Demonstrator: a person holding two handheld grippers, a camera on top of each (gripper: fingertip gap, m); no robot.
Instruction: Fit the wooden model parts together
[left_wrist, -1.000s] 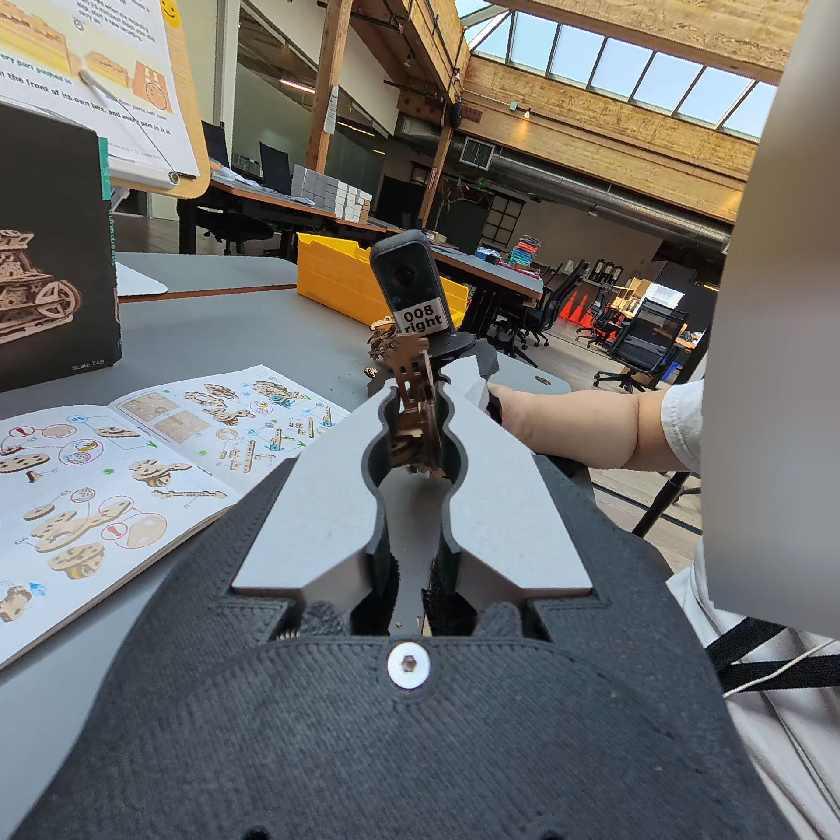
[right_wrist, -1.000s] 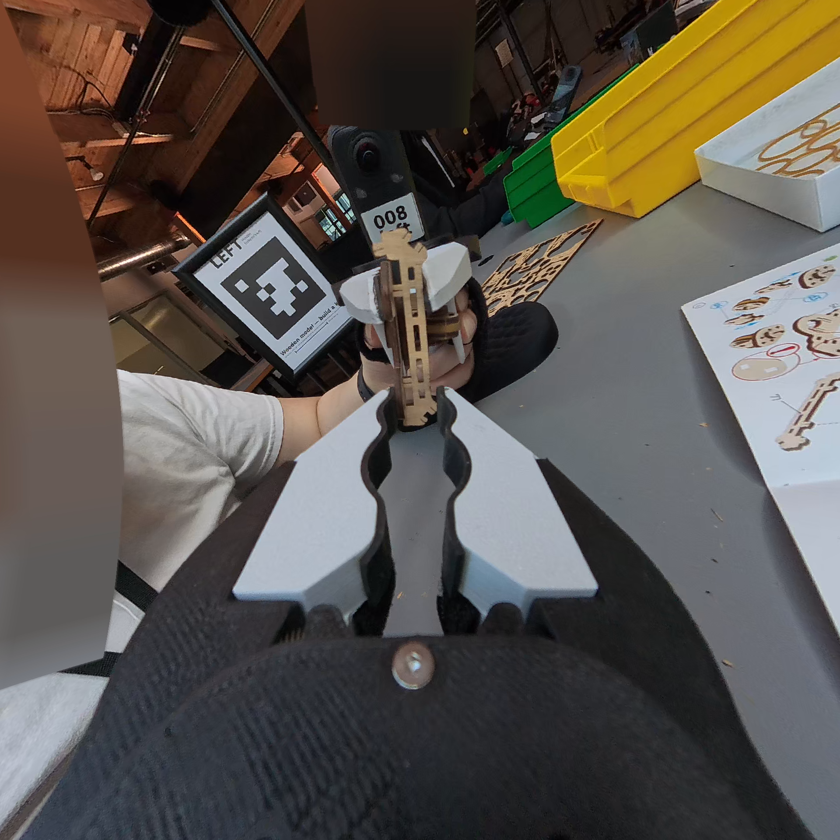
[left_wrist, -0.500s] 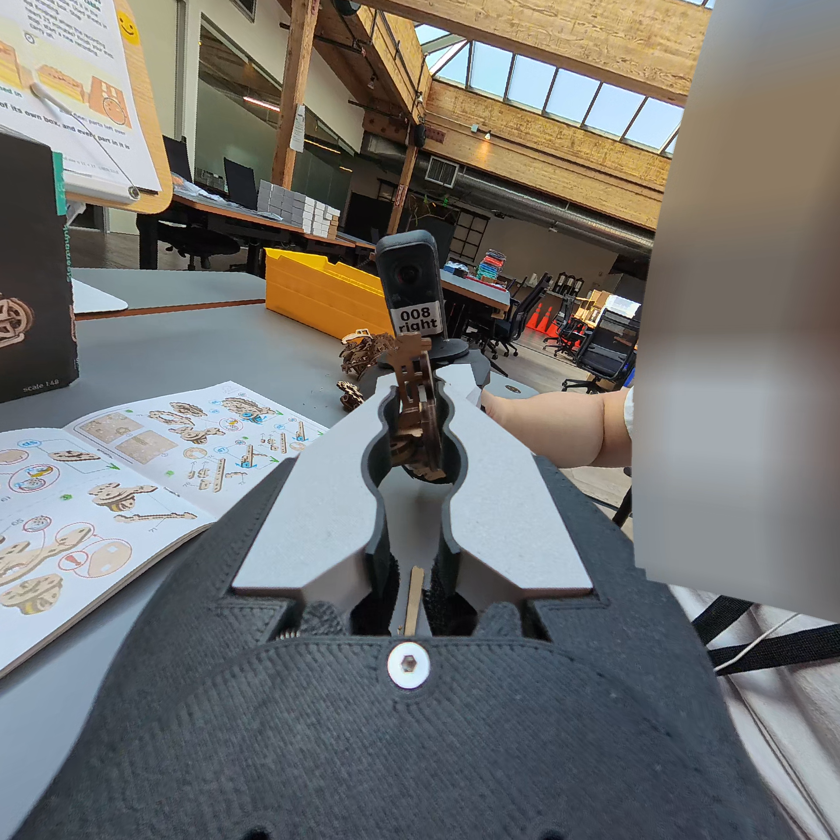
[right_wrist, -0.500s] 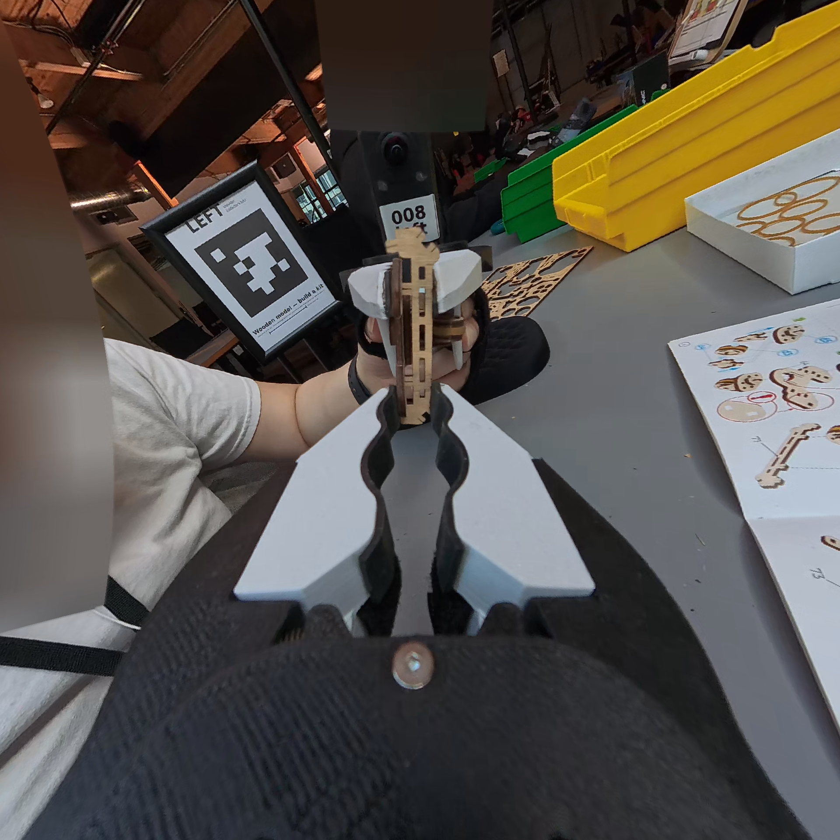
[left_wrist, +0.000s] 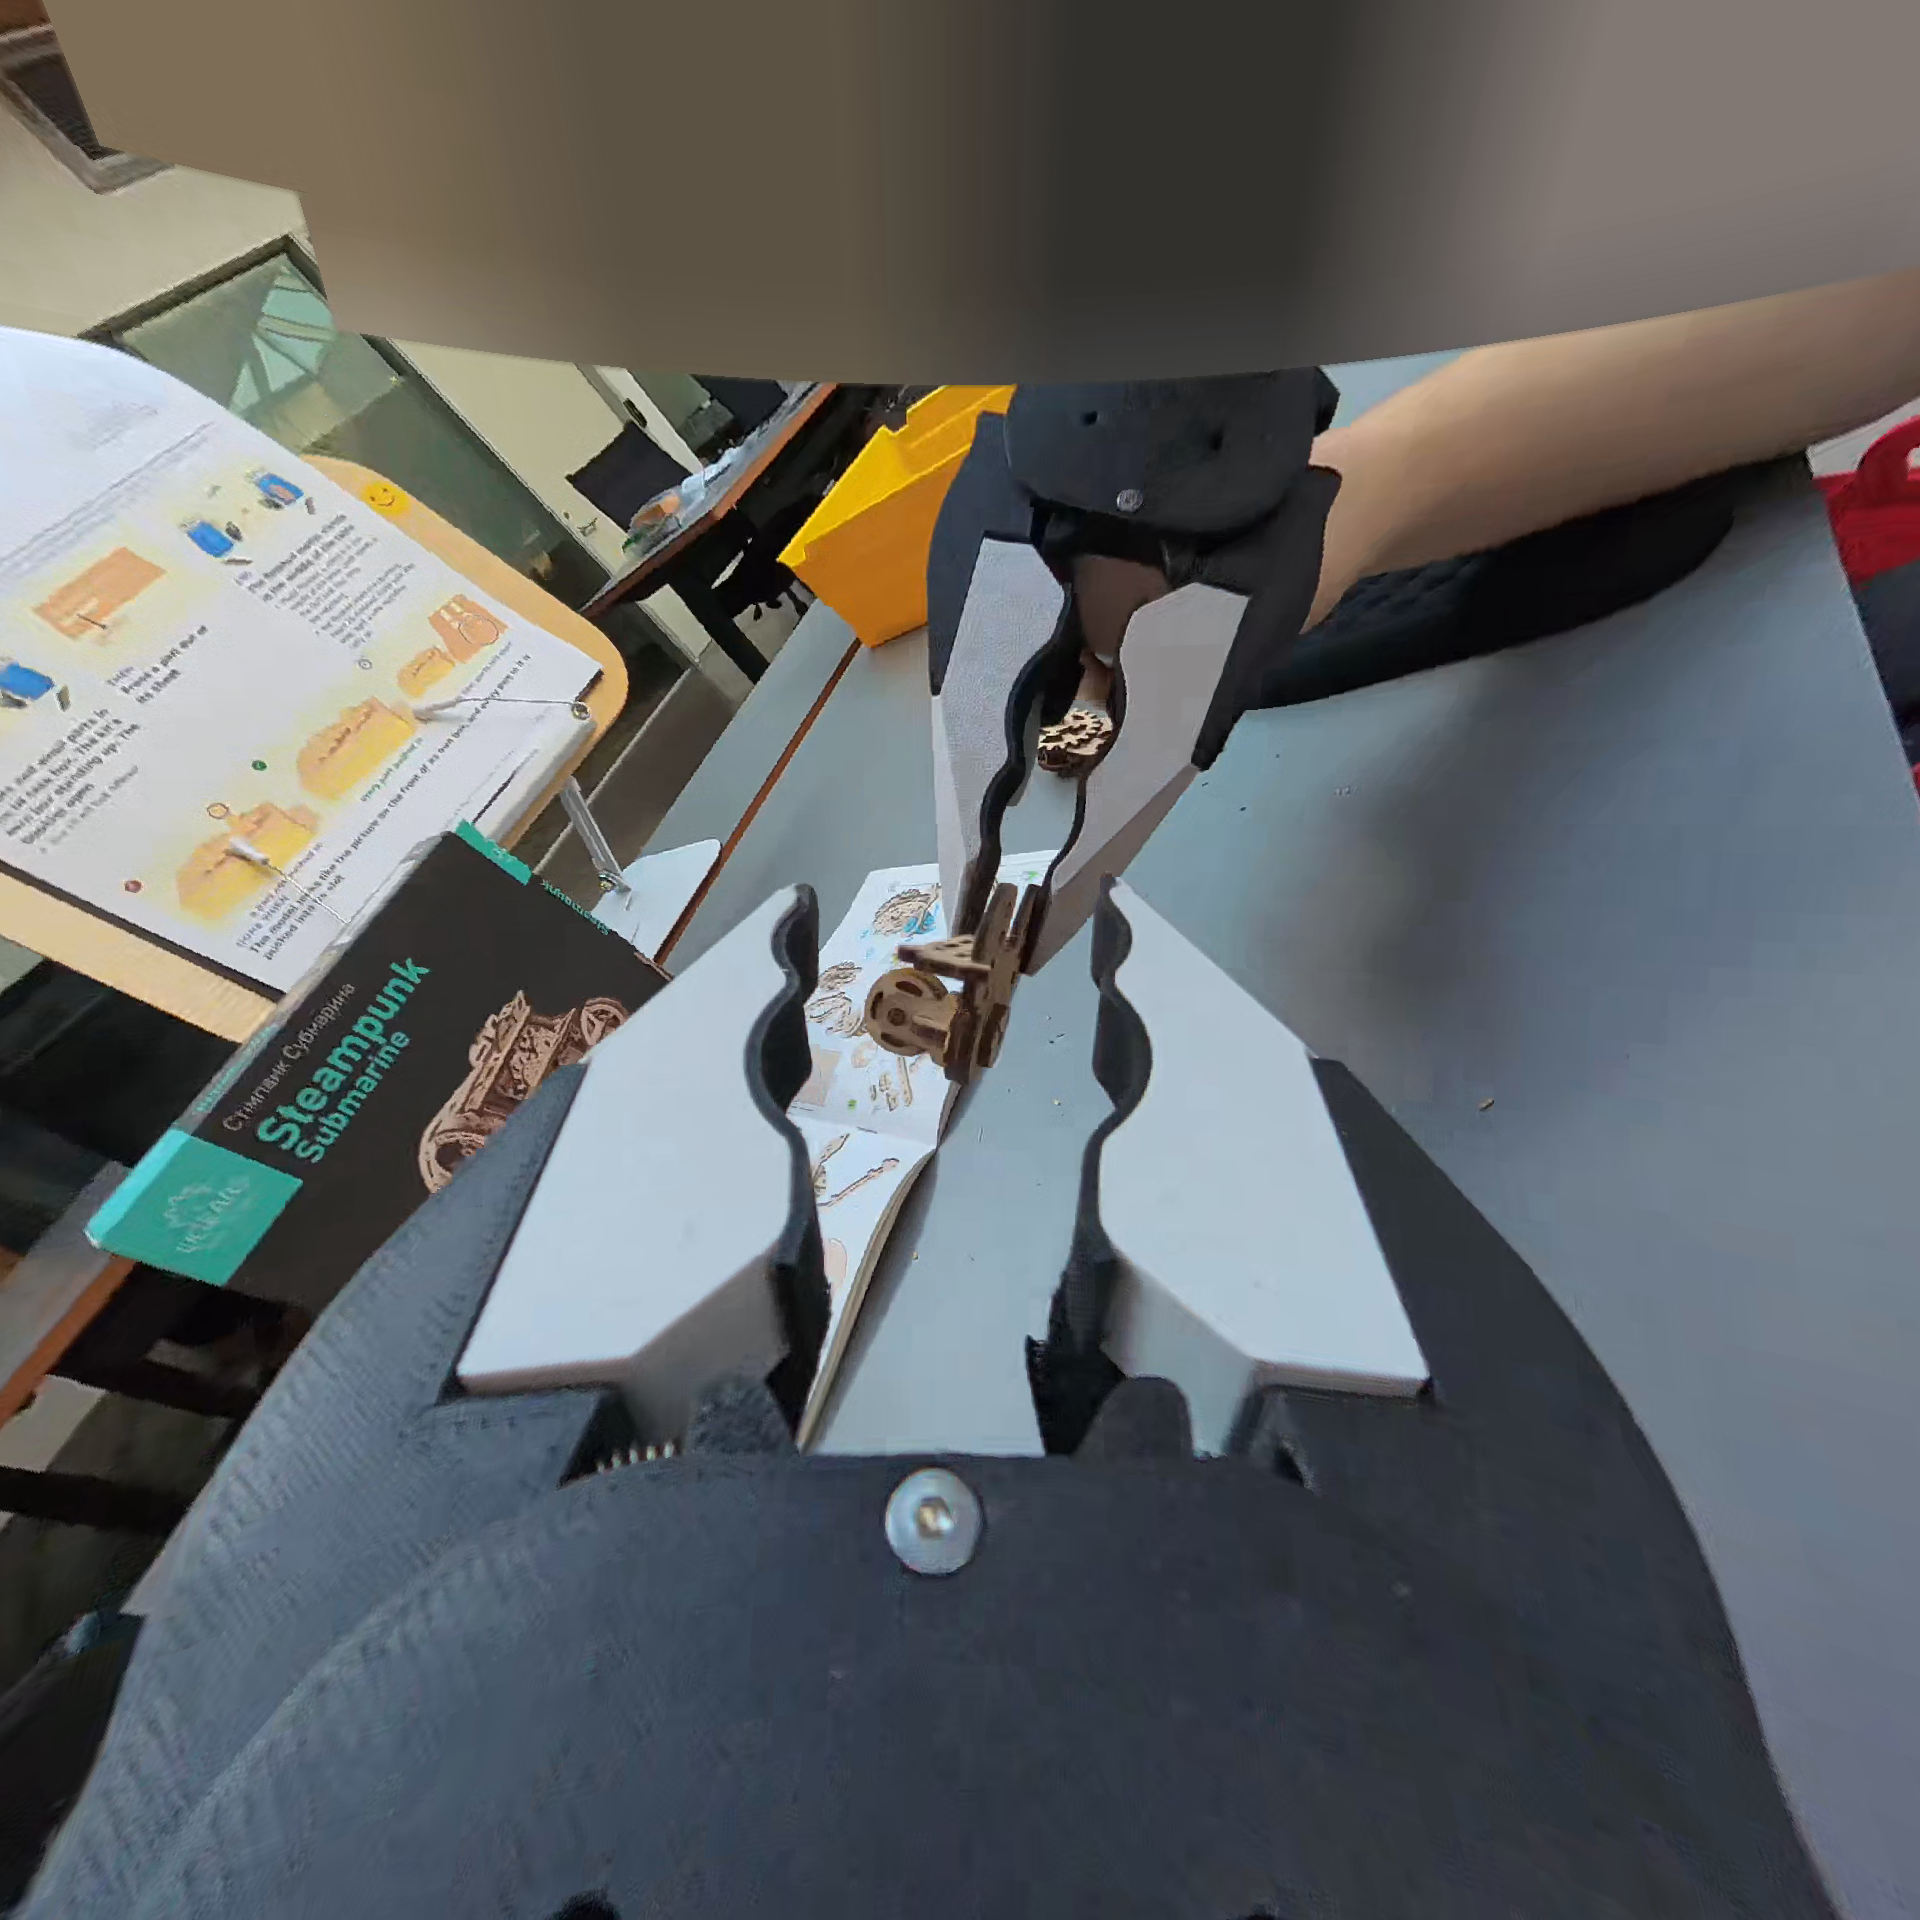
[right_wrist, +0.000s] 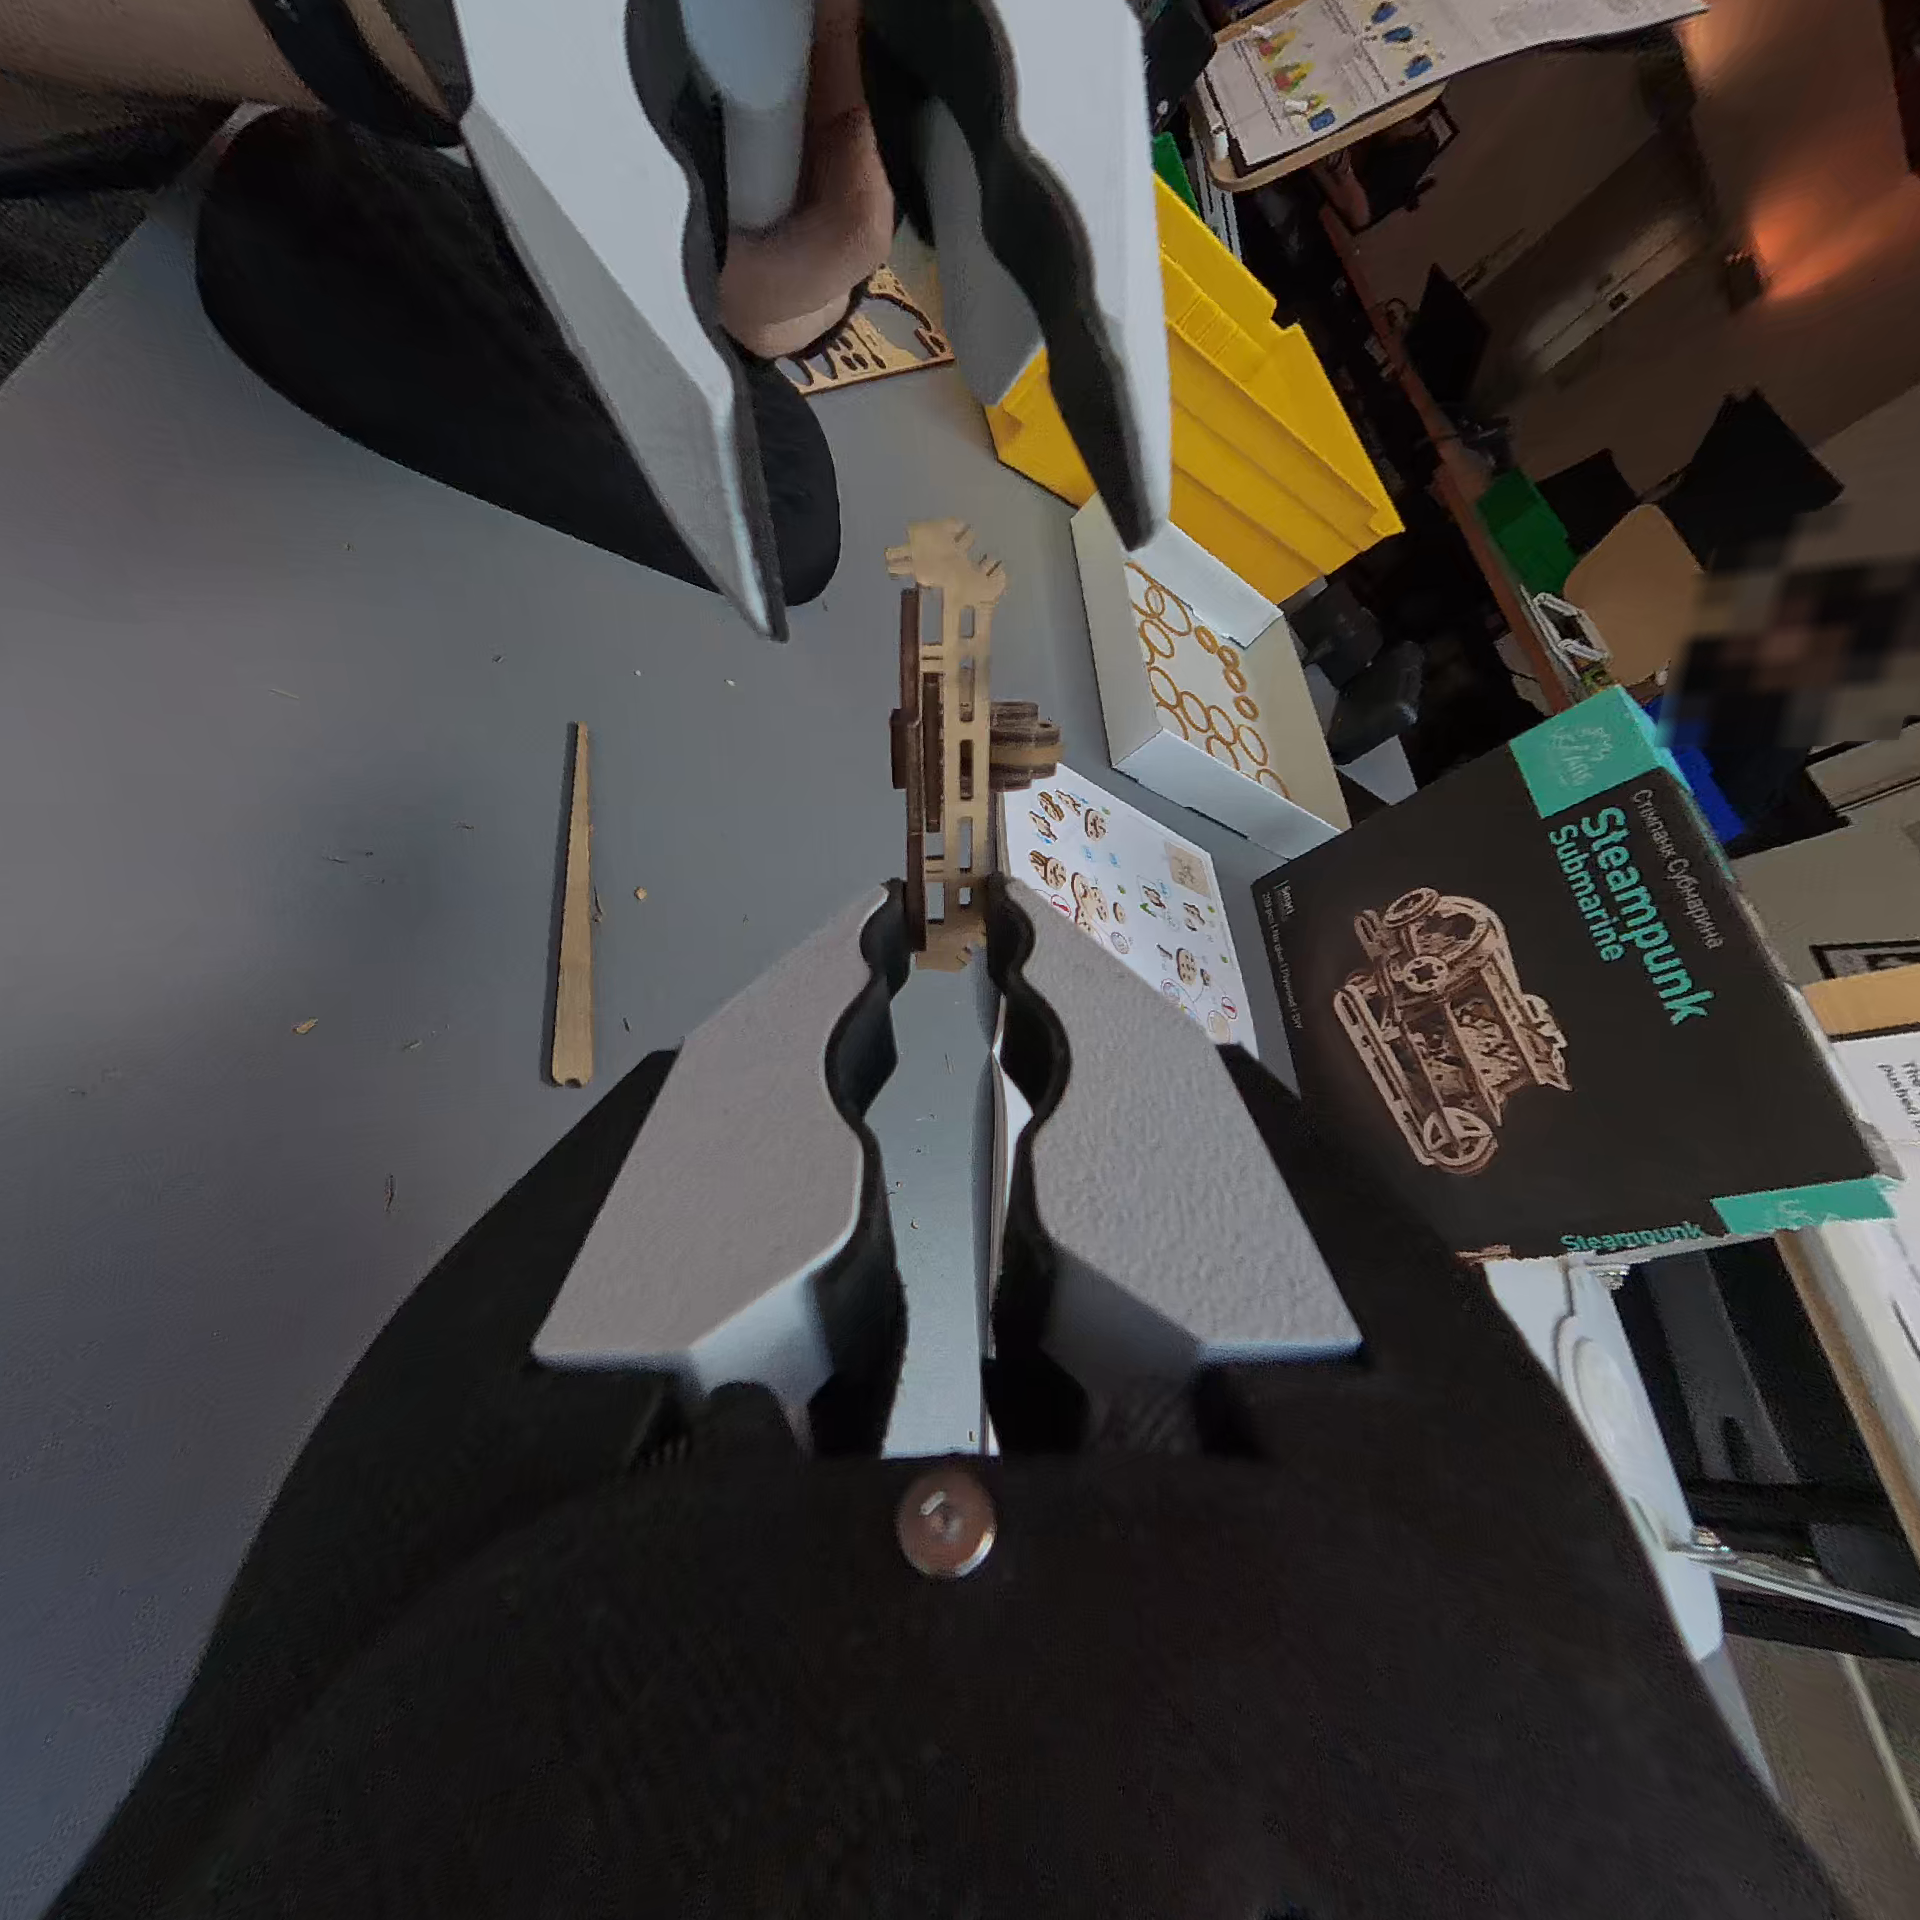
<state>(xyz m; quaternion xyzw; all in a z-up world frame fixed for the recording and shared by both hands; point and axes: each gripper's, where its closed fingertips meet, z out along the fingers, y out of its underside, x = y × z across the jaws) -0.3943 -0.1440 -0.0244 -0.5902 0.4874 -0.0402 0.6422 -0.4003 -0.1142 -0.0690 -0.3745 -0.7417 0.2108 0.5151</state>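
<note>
We're holding the wooden model assembly (right_wrist: 951, 769) up off the grey worktop (right_wrist: 260, 831) in our right gripper (right_wrist: 945, 914), whose jaws are clenched on its lower end, with the slotted strip standing upright and a small wheel-like piece jutting out to its right. From the left wrist view the same assembly (left_wrist: 951, 997) hangs at the tips of the right gripper (left_wrist: 1013, 925), just ahead of our left gripper (left_wrist: 951, 935). Our left gripper (right_wrist: 935, 582) is released, its jaws spread wide and holding nothing, hovering just above the top of the assembly without touching it. Down on the worktop, a thin tapered wooden stick (right_wrist: 574, 904) lies well to the left. The open instruction booklet (right_wrist: 1132, 904) sits right of the assembly, beside the dark kit box (right_wrist: 1558, 997). Behind them we see a white tray of ring cut-outs (right_wrist: 1195, 665) and a yellow bin (right_wrist: 1247, 395). A small wooden gear (left_wrist: 1075, 738) rests on the worktop beyond the right gripper.
</note>
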